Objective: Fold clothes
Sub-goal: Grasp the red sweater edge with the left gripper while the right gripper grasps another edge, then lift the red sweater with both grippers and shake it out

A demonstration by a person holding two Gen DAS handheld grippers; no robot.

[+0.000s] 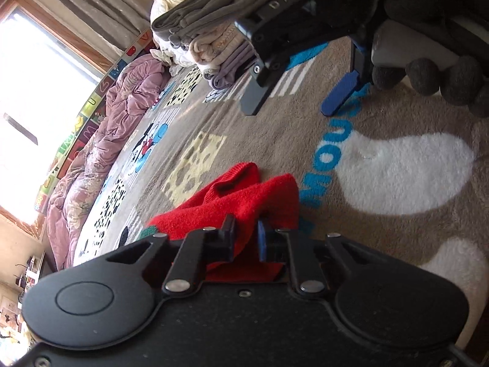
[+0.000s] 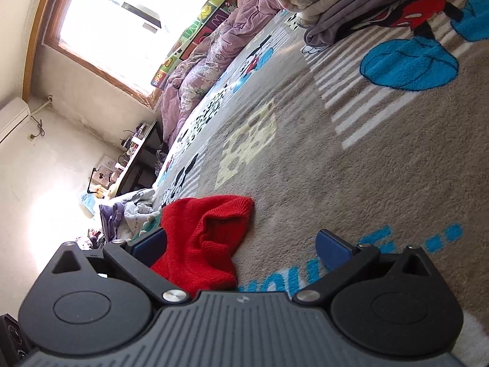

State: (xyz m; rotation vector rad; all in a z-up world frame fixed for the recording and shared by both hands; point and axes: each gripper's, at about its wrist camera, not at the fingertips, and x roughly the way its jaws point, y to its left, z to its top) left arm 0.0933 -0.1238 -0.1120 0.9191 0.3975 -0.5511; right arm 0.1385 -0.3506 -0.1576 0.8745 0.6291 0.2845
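A red knit garment point(image 1: 241, 195) lies bunched on the patterned carpet point(image 1: 275, 140). My left gripper point(image 1: 245, 229) is shut on its near edge, with red cloth pinched between the black finger and the blue pad. In the left wrist view my right gripper point(image 1: 296, 99) hovers open above the carpet, farther off, held by a hand in a dark glove point(image 1: 428, 70). In the right wrist view the red garment point(image 2: 207, 232) sits low between the wide-apart fingers of the right gripper point(image 2: 241, 244), against the left blue pad point(image 2: 151, 241); the right pad is clear of it.
A stack of folded grey, beige and lilac clothes point(image 1: 207, 36) stands on the carpet at the back, also seen as the stack point(image 2: 321, 0). A crumpled purple quilt point(image 1: 107, 140) runs along the wall under the window. Loose clothes point(image 2: 131, 214) lie by a dark shelf.
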